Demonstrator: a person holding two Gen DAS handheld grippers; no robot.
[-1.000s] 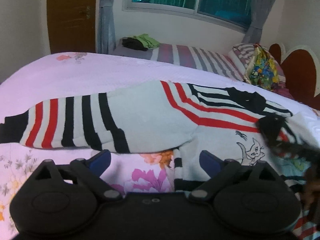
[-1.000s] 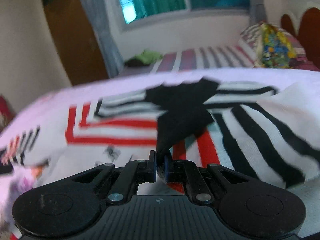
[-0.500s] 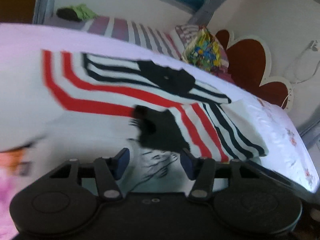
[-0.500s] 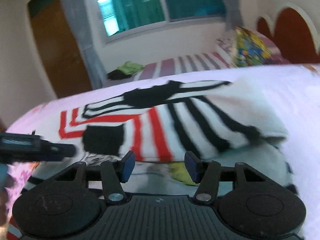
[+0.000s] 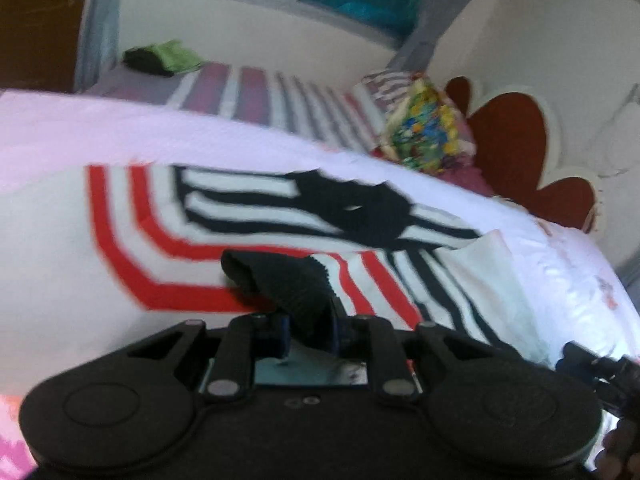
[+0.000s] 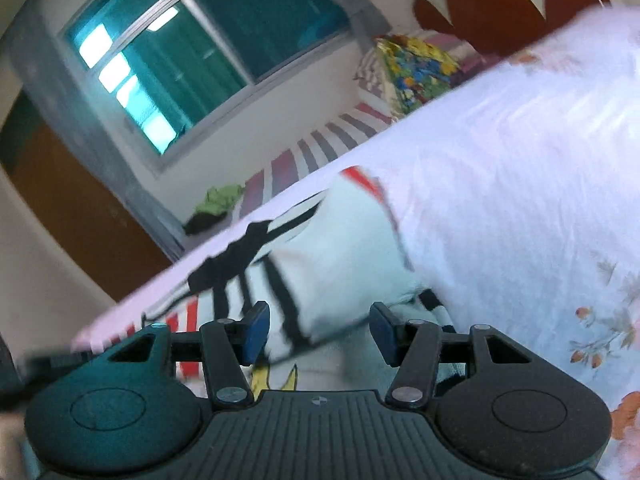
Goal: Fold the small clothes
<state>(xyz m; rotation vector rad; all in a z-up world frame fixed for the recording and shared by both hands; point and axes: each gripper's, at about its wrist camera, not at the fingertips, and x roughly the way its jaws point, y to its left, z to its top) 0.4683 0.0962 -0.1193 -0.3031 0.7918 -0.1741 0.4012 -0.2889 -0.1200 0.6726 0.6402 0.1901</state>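
Observation:
A small white sweater (image 5: 120,248) with red and black stripes lies spread on the pink floral bed sheet (image 5: 80,132). One sleeve is folded across its chest, ending in a black cuff (image 5: 280,280). My left gripper (image 5: 310,330) is closing, and its blue pads pinch that cuff. In the right wrist view the picture is tilted. My right gripper (image 6: 318,330) stands open just before the sweater's (image 6: 340,264) striped edge, with nothing pressed between its pads (image 6: 256,332). The sheet (image 6: 520,200) fills the right side of that view.
A second bed with a striped cover (image 5: 260,92) stands behind, with green and black clothes (image 5: 160,58) on it. A colourful pillow (image 5: 424,136) leans near the red scalloped headboard (image 5: 516,148). A window (image 6: 208,52) and a brown door (image 6: 60,208) lie beyond.
My right gripper let go of the black cuff, opened, drew off to the sweater's right side and rolled. My left gripper swung right across the sweater and closed on that cuff.

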